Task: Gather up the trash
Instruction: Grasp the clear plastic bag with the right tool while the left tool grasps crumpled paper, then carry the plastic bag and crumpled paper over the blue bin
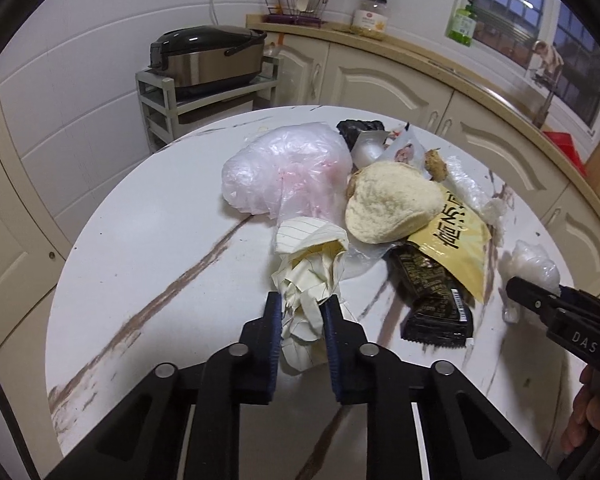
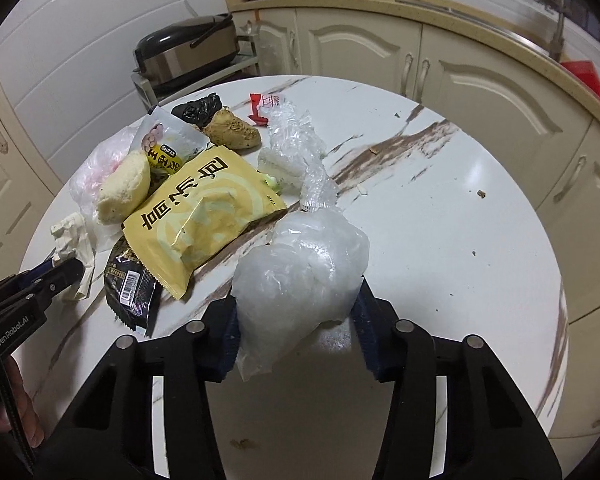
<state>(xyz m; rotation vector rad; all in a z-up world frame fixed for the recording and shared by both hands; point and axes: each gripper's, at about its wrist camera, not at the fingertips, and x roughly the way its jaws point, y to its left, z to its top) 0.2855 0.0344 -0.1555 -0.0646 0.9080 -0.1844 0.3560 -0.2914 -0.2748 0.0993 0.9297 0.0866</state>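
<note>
- Jaws of left gripper clamped on crumpled lined paper, near counter's near edge, left of the pile.
- Jaws of right gripper pressed on clear plastic bag, right of the pile, near the near edge.
- Paper's long axis along the left fingers.
- Yellow packet and black wrapper between both grippers; wrapper nearer left.
- Likely next: lift both clear.
</note>
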